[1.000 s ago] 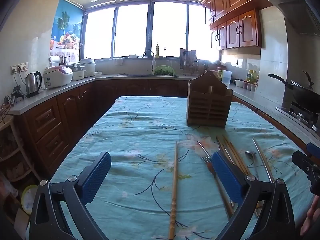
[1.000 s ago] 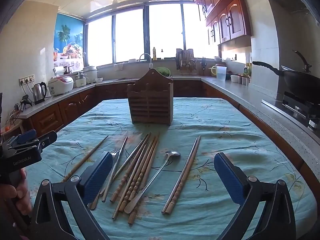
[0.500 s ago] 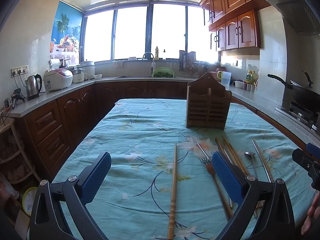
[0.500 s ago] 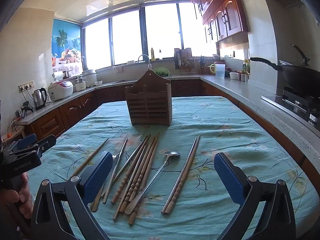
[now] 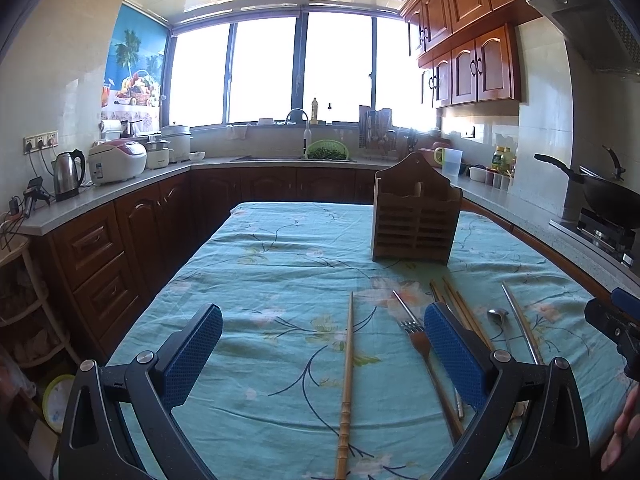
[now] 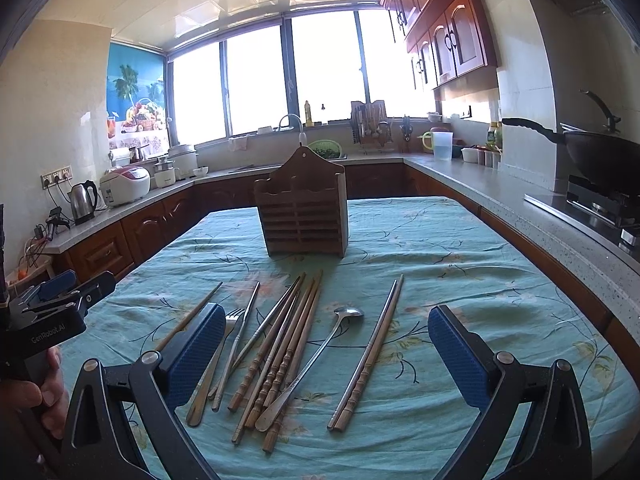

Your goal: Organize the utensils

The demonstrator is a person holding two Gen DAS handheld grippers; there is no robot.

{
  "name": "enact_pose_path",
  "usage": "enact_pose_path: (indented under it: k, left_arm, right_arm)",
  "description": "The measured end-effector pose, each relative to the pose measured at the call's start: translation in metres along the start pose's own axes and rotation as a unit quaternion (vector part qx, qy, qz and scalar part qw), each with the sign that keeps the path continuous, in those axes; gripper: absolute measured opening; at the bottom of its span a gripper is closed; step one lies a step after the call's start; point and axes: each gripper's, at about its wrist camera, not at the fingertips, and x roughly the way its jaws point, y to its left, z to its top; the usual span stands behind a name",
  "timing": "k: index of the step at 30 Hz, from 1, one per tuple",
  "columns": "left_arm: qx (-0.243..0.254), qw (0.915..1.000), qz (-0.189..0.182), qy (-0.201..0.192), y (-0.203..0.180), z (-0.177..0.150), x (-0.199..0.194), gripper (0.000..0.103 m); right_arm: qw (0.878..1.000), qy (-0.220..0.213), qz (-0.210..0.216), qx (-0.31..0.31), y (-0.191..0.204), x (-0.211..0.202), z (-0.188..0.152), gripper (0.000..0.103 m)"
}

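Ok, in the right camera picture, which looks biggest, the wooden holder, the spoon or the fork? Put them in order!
1. Wooden holder, clearly biggest, though farthest away.
2. Spoon.
3. Fork, partly hidden by the right gripper's finger, so spoon and fork are too close to rank firmly.

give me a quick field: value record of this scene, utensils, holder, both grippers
surface: table under a teal floral tablecloth
holder: slatted wooden utensil holder, upright, no utensils visible in it
lone item: single wooden chopstick, apart, leftmost
fork: metal fork, flat
bundle: loose wooden chopsticks, overlapping
spoon: long metal spoon, flat
pair: two chopsticks side by side
left gripper: open, holding nothing
right gripper: open, holding nothing
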Motion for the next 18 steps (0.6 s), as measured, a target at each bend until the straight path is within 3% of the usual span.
enact_pose_path:
  k: [18]
  left_arm:
    - [0.002,1.0000,-0.002,-0.003,-0.0019,-0.0007,0.0000,0.102]
  right_arm:
    - [1.000,-0.003,0.006,0.003,0.0011,-0.0017,0.0020,0.102]
